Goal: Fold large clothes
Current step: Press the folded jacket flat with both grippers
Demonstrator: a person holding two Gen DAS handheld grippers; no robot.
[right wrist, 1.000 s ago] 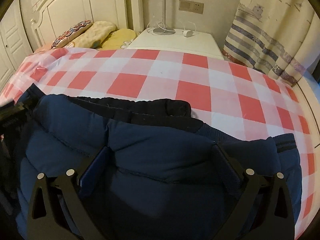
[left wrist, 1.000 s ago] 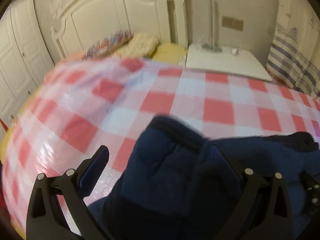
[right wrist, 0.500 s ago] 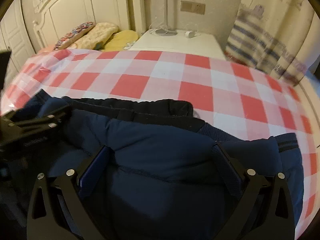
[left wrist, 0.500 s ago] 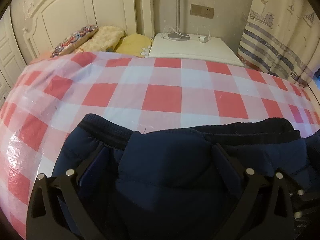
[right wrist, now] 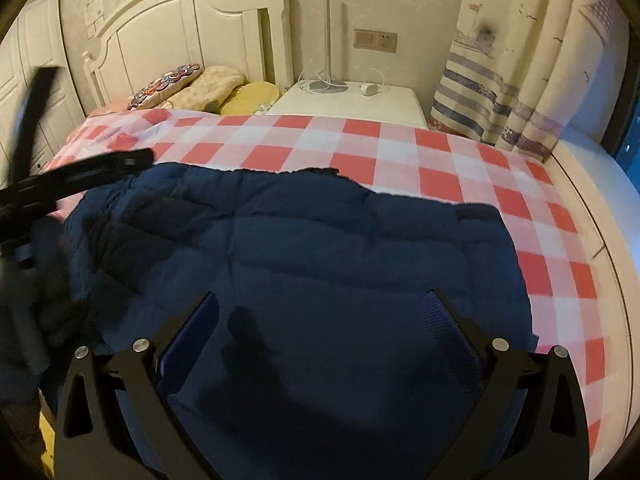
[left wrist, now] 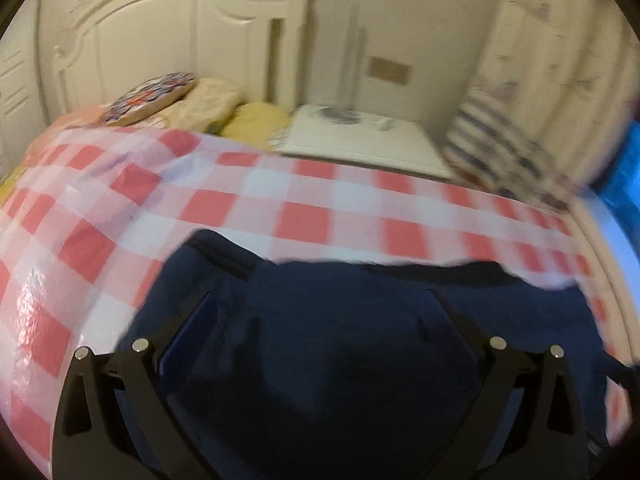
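The navy padded jacket [right wrist: 320, 264] lies spread on the red-and-white checked bed cover [right wrist: 400, 160], directly under and ahead of both tongs. Its quilted panels look puffy and soft, so it will likely be light for its bulk, springy, and prone to sliding over the glossy cover; a fold may puff back open unless pressed flat. The ribbed band [right wrist: 476, 214], ahead and to the right of the right tongs, and the dark far edge look like the firmer places to pinch, since a thick padded panel would fill the jaws and could slip out.

The right gripper [right wrist: 320, 320] hangs above the middle of the jacket, jaws spread wide with nothing between them, looking forward and down across the fabric toward the headboard [right wrist: 180, 20]. The left gripper [left wrist: 320, 316] is also wide and holds nothing, poised over the jacket's near-left part; its view is blurred. From the right wrist view the left tongs appear off to the left as a dark bar raised clear of the jacket's left edge.

Beyond the jacket's far edge sit pillows [right wrist: 208, 86] and a white nightstand [right wrist: 360, 100].
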